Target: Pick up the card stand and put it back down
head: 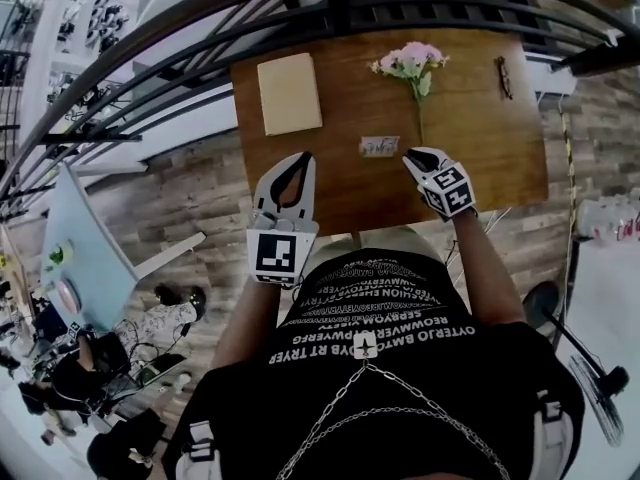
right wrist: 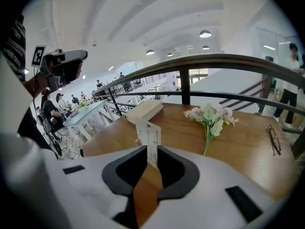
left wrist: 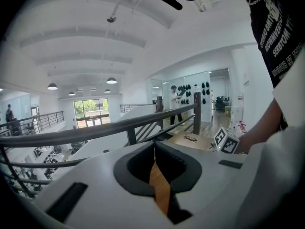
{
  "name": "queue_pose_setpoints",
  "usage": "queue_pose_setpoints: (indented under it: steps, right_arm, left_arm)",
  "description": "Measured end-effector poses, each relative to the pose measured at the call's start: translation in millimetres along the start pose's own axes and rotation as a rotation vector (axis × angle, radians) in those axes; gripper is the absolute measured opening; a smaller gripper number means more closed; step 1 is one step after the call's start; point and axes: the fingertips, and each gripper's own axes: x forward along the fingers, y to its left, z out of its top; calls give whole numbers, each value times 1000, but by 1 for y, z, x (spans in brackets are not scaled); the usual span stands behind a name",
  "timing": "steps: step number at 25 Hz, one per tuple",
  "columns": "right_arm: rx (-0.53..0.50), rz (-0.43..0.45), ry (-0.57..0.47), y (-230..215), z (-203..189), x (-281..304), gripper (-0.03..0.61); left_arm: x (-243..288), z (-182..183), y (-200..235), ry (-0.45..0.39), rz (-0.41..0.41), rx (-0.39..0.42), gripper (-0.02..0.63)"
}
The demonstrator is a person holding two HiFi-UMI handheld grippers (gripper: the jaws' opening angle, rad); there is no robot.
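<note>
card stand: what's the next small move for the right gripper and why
Probably draw the right gripper straight back with its jaws kept apart. The card stand stands upright on the table, its near edge between jaws that are slightly apart and seem not to clamp it, so a sideways move could tip it.

The table (head: 480, 168) is viewed steeply from above by the head camera. The left gripper view is directed level past the railing (left wrist: 95, 133); the right is set low, close to the card stand (right wrist: 148, 137). The table is shared throughout.
</note>
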Motion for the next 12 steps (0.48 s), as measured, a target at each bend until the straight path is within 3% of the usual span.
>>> queue_pose_setpoints:
  steps: [4, 12]
  right_arm:
    - [-31, 18, 55, -5, -15, 25, 145]
    - [-60, 56, 103, -20, -41, 69, 237]
  left_arm:
    - [0, -14, 4, 45, 24, -10, 29]
    - [-2, -28, 13, 109, 75, -14, 29]
